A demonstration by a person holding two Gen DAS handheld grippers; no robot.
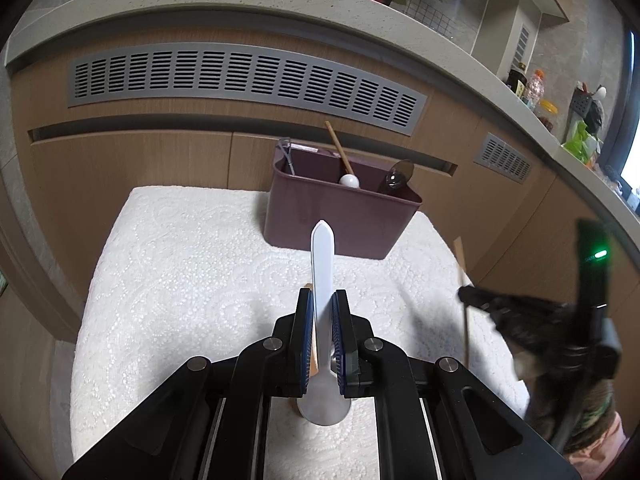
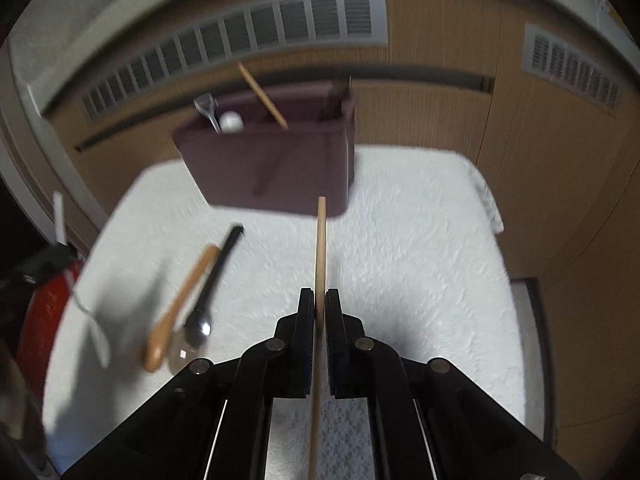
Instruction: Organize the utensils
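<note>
Left gripper (image 1: 323, 312): black frame, blue-faced pads closed onto the flat handle of one white plastic spoon (image 1: 322, 276); the handle's pointed tip is at frame centre and its rounded bowl at bottom centre. Right gripper (image 2: 316, 312): black jaws nearly together, clamping one thin, round, pale wooden stick (image 2: 320, 248) that runs from bottom centre up to mid-frame. One matte, rectangular plum-coloured plastic bin (image 1: 340, 208) with rounded corners stands on the far part of a white embossed cloth (image 1: 180, 280). In the bin, four items are counted: a wood-handled spoon with a white bowl (image 1: 344, 160), a dark glossy spoon (image 1: 396, 178), a metal utensil (image 1: 287, 158) at the left wall, and another dark piece on the right, blurred. Lower left in the right wrist view, two utensils lie touching on the cloth: a wooden spoon (image 2: 176, 312) and a black-handled metal spoon (image 2: 212, 284).
</note>
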